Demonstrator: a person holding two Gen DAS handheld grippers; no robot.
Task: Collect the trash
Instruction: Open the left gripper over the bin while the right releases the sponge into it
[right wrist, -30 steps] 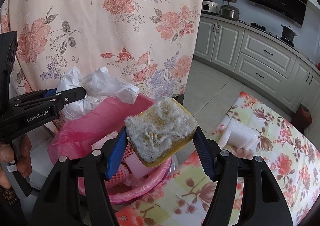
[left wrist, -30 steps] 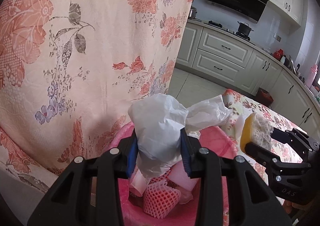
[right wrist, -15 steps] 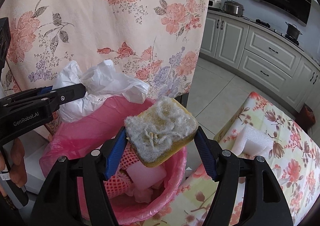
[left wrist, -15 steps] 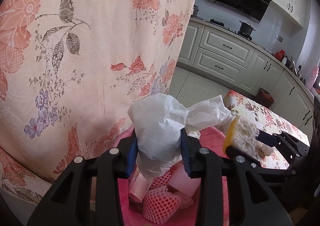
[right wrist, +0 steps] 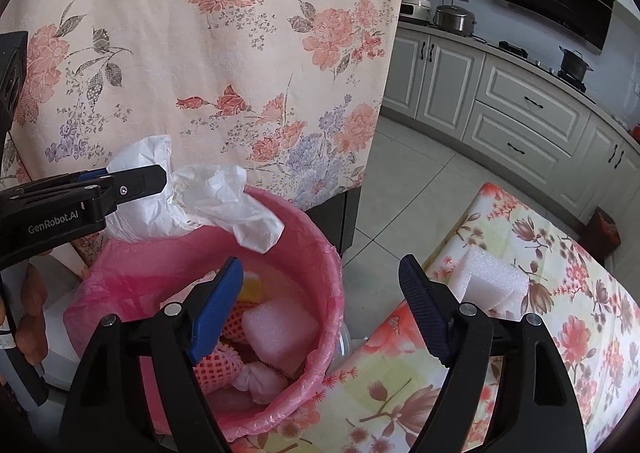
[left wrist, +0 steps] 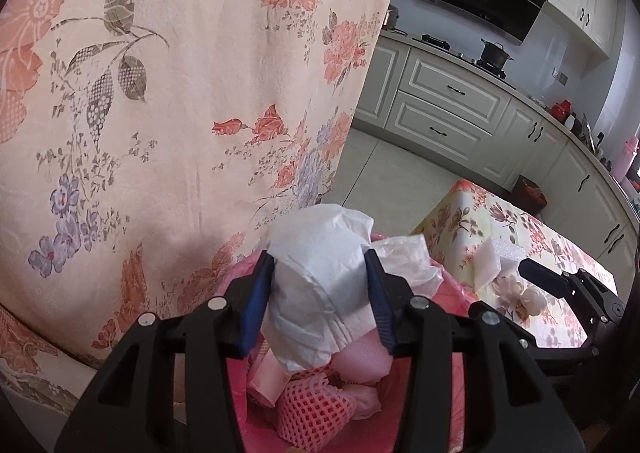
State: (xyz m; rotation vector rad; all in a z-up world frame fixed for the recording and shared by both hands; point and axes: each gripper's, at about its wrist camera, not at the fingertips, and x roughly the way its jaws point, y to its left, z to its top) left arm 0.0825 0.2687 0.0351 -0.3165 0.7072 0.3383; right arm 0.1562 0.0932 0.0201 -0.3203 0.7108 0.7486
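My left gripper (left wrist: 320, 293) is shut on a crumpled white plastic bag (left wrist: 320, 285) and holds it over the pink-lined trash bin (right wrist: 320, 253). The bag also shows in the right wrist view (right wrist: 192, 201), hanging over the bin's far rim. My right gripper (right wrist: 320, 309) is open and empty above the bin's right rim. Inside the bin lie a pink foam block (right wrist: 280, 329), red foam netting (right wrist: 216, 365) and a yellow sponge (right wrist: 252, 289), partly hidden behind my left finger. A white foam block (right wrist: 492, 281) lies on the floral table.
A floral cloth (right wrist: 240, 53) hangs right behind the bin. The table with a floral cover (right wrist: 540, 353) stands at the right of the bin. Kitchen cabinets (right wrist: 520, 113) and tiled floor (right wrist: 408, 181) lie beyond.
My right gripper has opened and let go of the yellow sponge, which has dropped into the bin. My left gripper still holds the white bag over the bin.
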